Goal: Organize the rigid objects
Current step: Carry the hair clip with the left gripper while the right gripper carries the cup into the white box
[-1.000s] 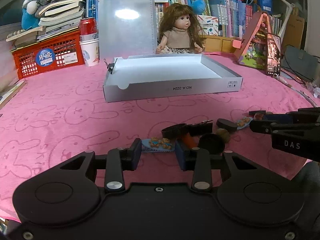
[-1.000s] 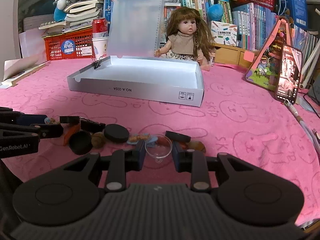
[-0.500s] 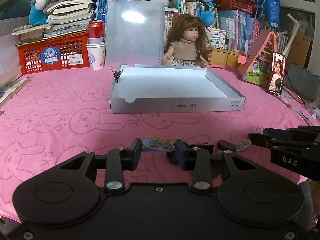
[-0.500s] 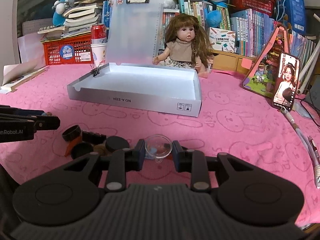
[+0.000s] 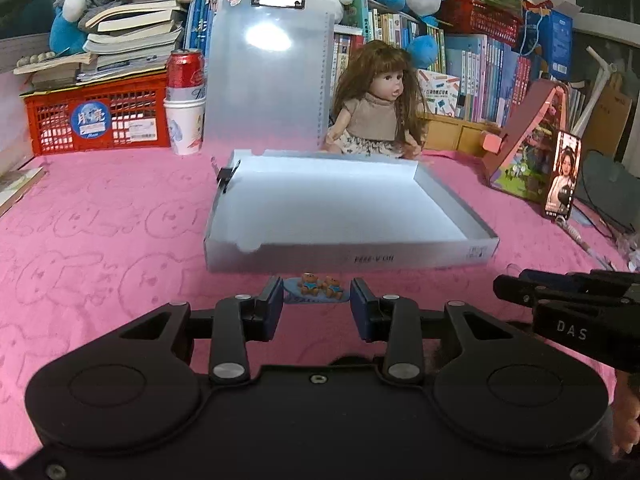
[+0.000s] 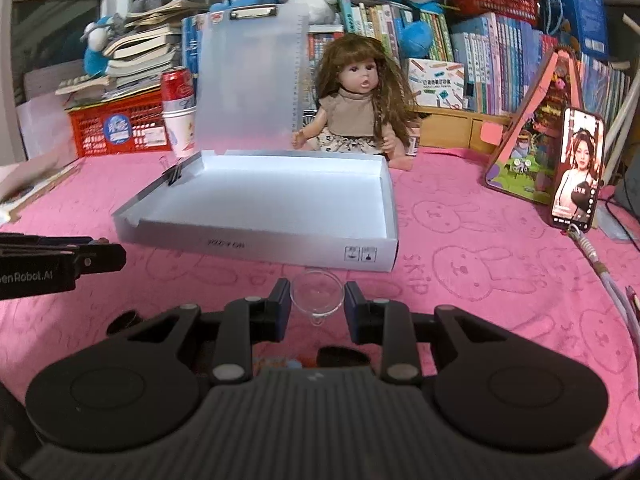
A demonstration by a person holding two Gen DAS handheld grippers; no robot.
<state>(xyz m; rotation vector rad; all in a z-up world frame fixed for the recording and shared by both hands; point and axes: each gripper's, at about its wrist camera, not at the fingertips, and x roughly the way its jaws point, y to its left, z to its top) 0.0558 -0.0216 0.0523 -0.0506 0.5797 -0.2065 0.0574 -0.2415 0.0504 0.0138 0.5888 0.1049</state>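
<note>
A shallow grey-white box (image 5: 348,258) lies open on the pink cloth, its translucent lid (image 5: 268,80) standing upright at the back; the inside looks bare. My left gripper (image 5: 316,292) is shut on a small blue oval piece with two toy bears (image 5: 318,283), held in the air just short of the box's front wall. My right gripper (image 6: 317,289) is shut on a little clear funnel-shaped cup (image 6: 317,298), also lifted, near the box (image 6: 260,246) front right corner. Each gripper shows at the edge of the other's view: right gripper (image 5: 560,300), left gripper (image 6: 60,264).
A binder clip (image 5: 226,174) sits on the box's left wall. Behind the box sit a doll (image 5: 378,112), a can on stacked paper cups (image 5: 185,100) and a red basket (image 5: 100,120). A phone (image 6: 578,168) and a cable (image 6: 596,264) lie right. Dark small pieces (image 6: 120,320) peek out beneath the right gripper.
Both grippers have risen off the cloth with their pieces and moved toward the box. The heap of small dark objects has slid down out of sight behind the gripper bodies.
</note>
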